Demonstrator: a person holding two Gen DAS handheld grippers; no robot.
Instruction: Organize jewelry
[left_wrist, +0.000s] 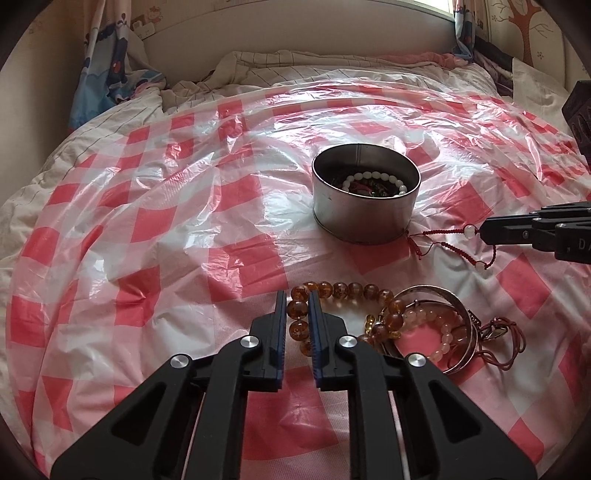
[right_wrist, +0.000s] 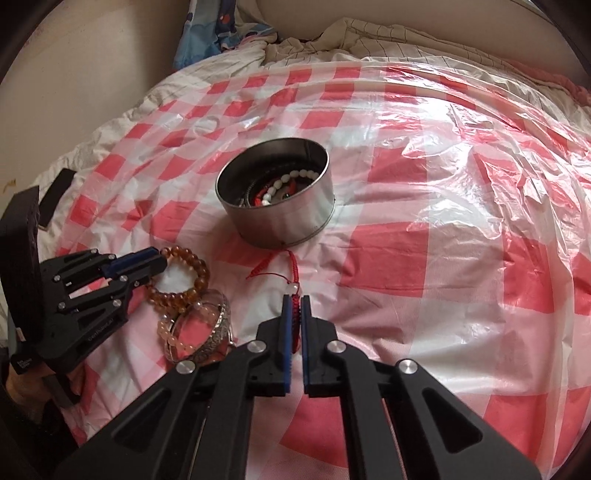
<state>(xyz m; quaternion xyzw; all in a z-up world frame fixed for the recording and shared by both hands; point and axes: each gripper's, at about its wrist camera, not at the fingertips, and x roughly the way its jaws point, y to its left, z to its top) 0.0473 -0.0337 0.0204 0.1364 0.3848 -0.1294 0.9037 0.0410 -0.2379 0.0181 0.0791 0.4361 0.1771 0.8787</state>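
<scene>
left tongs (left_wrist: 297, 301): I have them pinching the amber bracelet (left_wrist: 332, 291) at its near-left curve, one bead caught between the blue pads; the rest of the loop lies on the bed.
amber bracelet: round glassy beads on what I take for elastic. I judge it fairly light but slippery, likely to roll out of flat pads, so I would rather the pads bite across the cord between two beads than on a bead's crown.
pile: just right of the amber loop lie a pink bead bracelet (left_wrist: 439, 332), a metal bangle (left_wrist: 456, 306) and a thin brown cord (left_wrist: 506, 343), overlapping one another. The bangle is stiff and smooth; I would take it by the rim. The cord looks limp and prone to snag its neighbours.
tin (left_wrist: 365, 214): round, open, metal, standing on the checked plastic sheet (left_wrist: 147, 221) beyond the pile; a white bead bracelet (left_wrist: 373, 177) and some dark and red pieces already lie inside.
red string bracelet (right_wrist: 284, 273): soft braided cord with clear beads, trailing from the foot of the tin towards me. I judge it very light and floppy, so its loose ends will dangle and may drag on the tin's rim.
right tongs (right_wrist: 295, 301): pressed together on the red braid just below a clear bead, a sound place to hold since the bead stops the cord from slipping through.
</scene>
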